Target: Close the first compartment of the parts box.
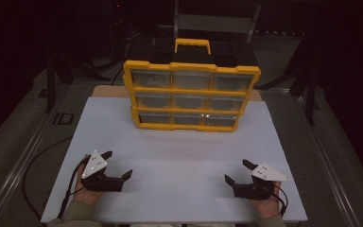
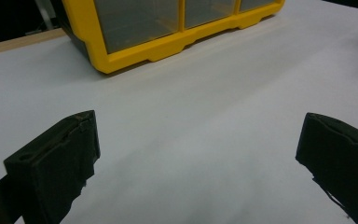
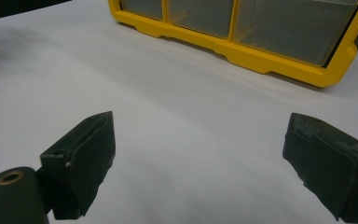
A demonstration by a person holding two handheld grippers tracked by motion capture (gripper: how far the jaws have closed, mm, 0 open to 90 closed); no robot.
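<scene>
A yellow drawer cabinet (image 1: 190, 93) with three rows of clear drawers and a yellow handle stands upright at the far middle of the white table (image 1: 179, 161). My left gripper (image 1: 118, 164) rests near the front left edge, held by a hand, jaws wide apart with nothing between them. My right gripper (image 1: 237, 171) sits near the front right edge, also open and empty. In the left gripper view the cabinet's bottom corner (image 2: 121, 56) lies ahead of the left gripper (image 2: 198, 149). The right gripper view has the cabinet's lower drawers (image 3: 289, 28) ahead of the right gripper (image 3: 198, 154).
Bare white tabletop stretches between the grippers and the cabinet. A wooden strip (image 1: 108, 91) edges the table's far side. Dark floor, cables (image 1: 42, 156) and metal frame legs surround the table. Behind the cabinet stands a black case (image 1: 203, 49).
</scene>
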